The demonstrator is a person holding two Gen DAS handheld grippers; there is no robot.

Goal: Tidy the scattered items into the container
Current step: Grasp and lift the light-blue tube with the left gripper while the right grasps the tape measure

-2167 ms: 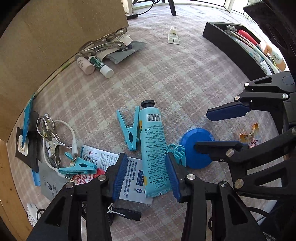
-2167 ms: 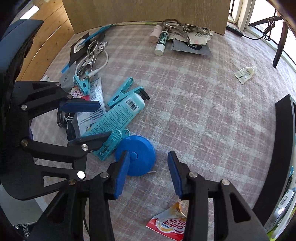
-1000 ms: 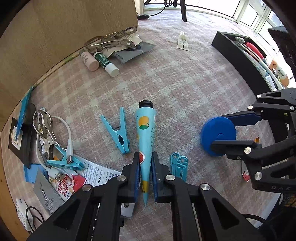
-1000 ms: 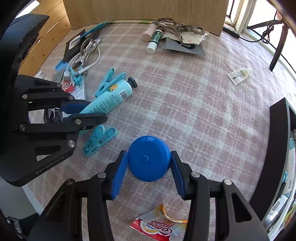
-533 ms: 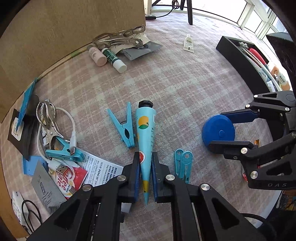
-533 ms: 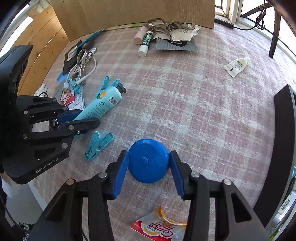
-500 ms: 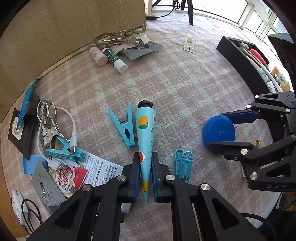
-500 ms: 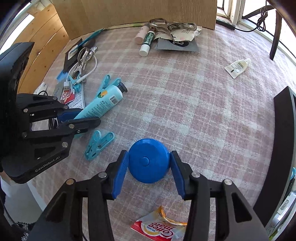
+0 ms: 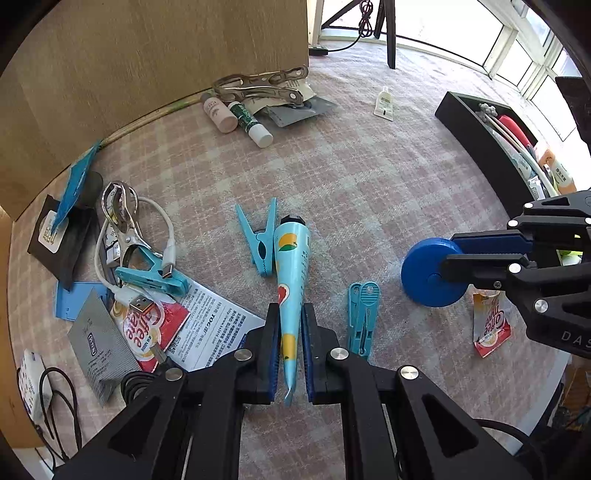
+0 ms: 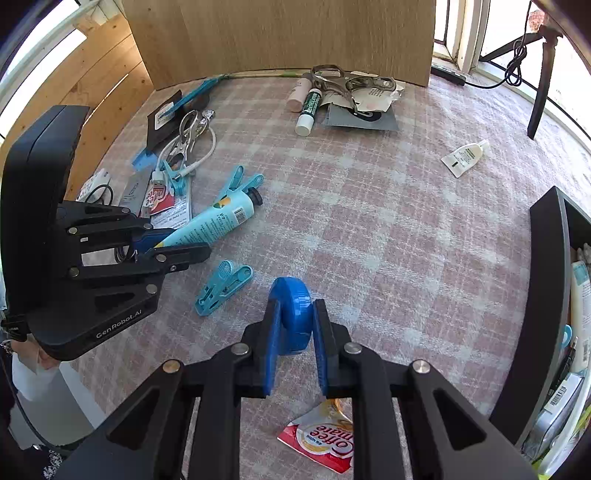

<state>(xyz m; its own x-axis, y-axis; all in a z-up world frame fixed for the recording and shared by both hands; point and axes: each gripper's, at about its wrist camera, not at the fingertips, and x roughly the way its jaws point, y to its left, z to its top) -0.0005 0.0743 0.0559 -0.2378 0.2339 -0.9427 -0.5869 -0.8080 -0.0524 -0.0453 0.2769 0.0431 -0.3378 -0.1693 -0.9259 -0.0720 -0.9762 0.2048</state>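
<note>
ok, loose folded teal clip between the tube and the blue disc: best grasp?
Grip the folded teal clip across its narrow width at mid-body, coming straight down. It lies flat on the cloth, long and slim, with open cloth on both long sides, so fingers fit either side.

A: Surface? Backdrop?
B: Pink plaid cloth point(image 9: 369, 177) is covering it; wooden board point(image 10: 280, 33) is standing at 12 o'clock.
A: Light?
B: Daylight is coming through windows point(image 9: 517, 44) at 1 o'clock.
</note>
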